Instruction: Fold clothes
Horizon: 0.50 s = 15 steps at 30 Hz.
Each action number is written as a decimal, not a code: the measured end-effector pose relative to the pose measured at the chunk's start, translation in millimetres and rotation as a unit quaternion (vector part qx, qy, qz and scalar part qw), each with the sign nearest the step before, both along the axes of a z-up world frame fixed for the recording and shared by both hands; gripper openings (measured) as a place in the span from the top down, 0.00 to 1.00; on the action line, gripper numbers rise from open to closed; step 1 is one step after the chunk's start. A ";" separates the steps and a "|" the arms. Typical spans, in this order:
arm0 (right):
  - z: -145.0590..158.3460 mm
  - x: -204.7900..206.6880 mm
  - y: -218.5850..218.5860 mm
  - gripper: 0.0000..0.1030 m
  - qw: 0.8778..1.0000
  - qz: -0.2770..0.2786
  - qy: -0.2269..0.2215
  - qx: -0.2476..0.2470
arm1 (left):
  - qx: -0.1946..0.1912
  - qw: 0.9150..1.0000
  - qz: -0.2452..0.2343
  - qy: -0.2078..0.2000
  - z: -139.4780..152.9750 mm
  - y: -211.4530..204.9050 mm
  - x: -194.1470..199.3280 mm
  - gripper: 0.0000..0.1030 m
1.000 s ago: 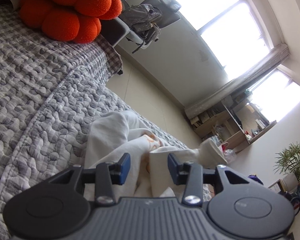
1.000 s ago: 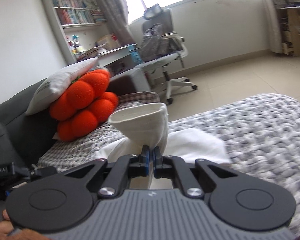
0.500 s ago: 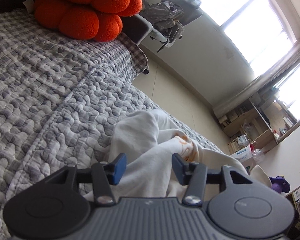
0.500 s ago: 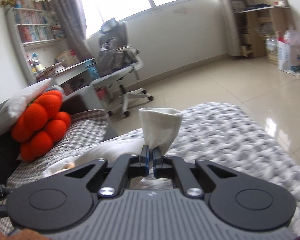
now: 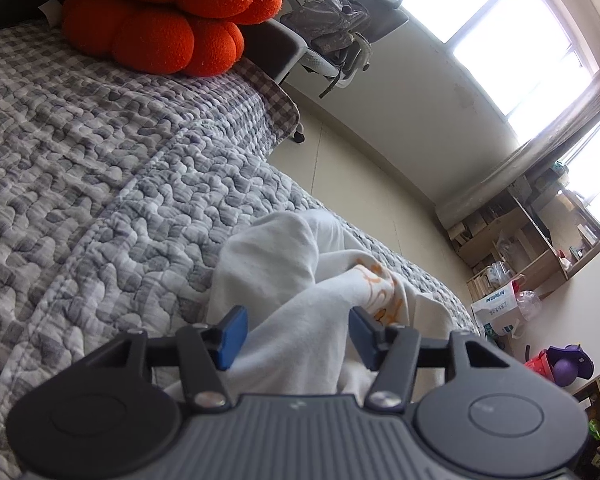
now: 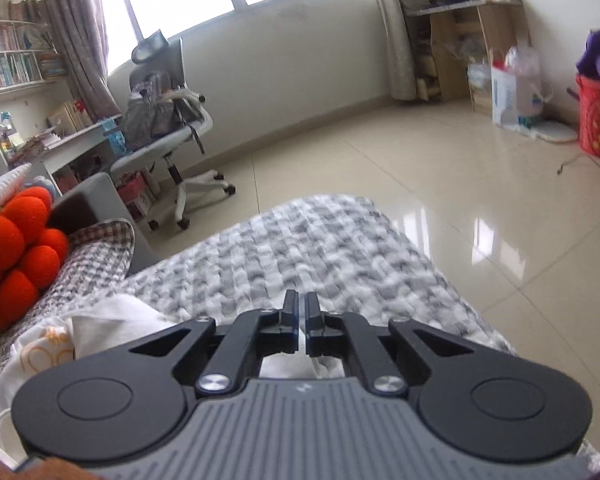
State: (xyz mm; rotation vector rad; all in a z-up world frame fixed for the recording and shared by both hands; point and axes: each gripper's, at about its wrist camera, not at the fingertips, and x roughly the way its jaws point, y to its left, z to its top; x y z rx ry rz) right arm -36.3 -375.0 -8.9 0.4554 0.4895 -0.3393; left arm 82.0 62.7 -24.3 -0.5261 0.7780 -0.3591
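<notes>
- The white garment [image 5: 284, 276] is seen as soft, matt cloth with an orange print.
- The bed cover [image 5: 100, 168] is shown as quilted, puckered grey fabric.
- The orange cushion [image 5: 172, 12] is rendered in fuzzy, nubbly plush.
- The left claw [image 5: 294, 334] is made of matt black plastic with blue pads and bright metal screws.
- The floor [image 6: 440, 184] is finished in glossy, reflective tile.

A grey quilted blanket [image 5: 100, 184] covers the bed, with an orange cushion [image 5: 172, 12] at its far end. Beyond stands an office chair [image 6: 172, 120] draped with a bag, 1 red basket [image 6: 598, 116] by the wall, and a bookshelf [image 6: 8, 56]
</notes>
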 end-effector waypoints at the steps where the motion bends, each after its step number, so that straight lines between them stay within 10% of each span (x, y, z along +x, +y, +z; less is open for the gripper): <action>1: -1.2 0.1 -0.2 0.98 1.000 0.004 0.003 0.005 | -0.001 1.000 0.001 0.001 -0.1 0.0 0.1 0.44; 13: 4.9 18.9 26.2 0.79 0.997 0.074 0.018 0.035 | 0.010 1.000 0.020 -0.017 10.5 2.3 16.3 0.36; 15: 8.1 22.6 33.6 0.47 0.996 0.081 0.013 0.047 | 0.010 0.999 0.026 -0.018 10.0 2.7 22.6 0.35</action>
